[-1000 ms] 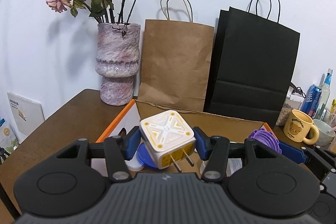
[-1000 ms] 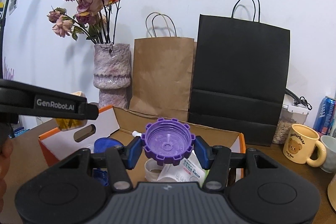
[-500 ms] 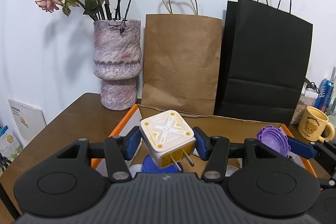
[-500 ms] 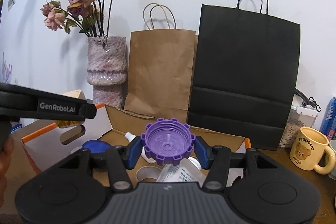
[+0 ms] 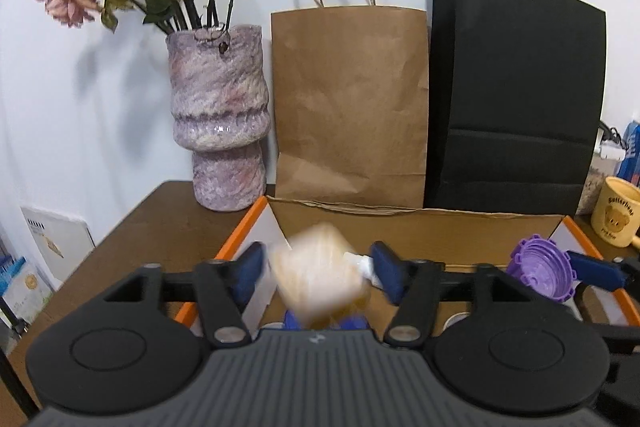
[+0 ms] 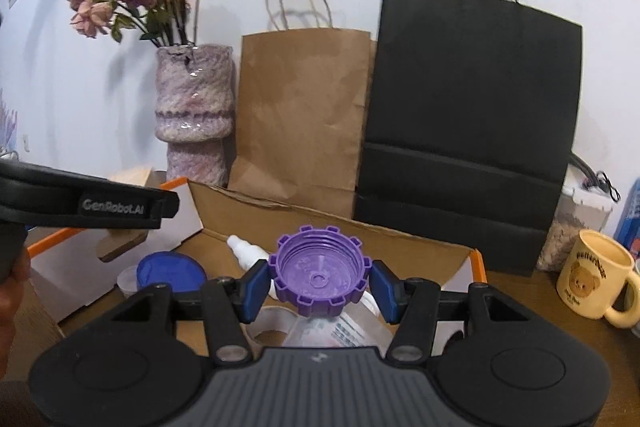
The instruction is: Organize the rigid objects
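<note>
My left gripper (image 5: 318, 275) hangs over an orange-edged cardboard box (image 5: 400, 215) with its jaws opening. A white and yellow plug cube (image 5: 320, 283) is a blur between the blue pads, touching neither, and dropping toward the box. My right gripper (image 6: 320, 285) is over the same box (image 6: 320, 223), jaws starting to open, with a purple ridged cap (image 6: 320, 269) between the pads and still against them. The left wrist view shows that cap (image 5: 540, 273) at the right.
In the box lie a blue lid (image 6: 172, 273), a small white bottle (image 6: 244, 249) and a labelled clear bottle (image 6: 340, 331). Behind it stand a vase of dried roses (image 5: 218, 115), a brown bag (image 5: 352, 107) and a black bag (image 5: 516, 99). A yellow bear mug (image 6: 596, 279) sits right.
Both grippers moved forward over the box. The left jaws spread and let go of the plug cube, which now falls. The purple cap stays between the right pads.
</note>
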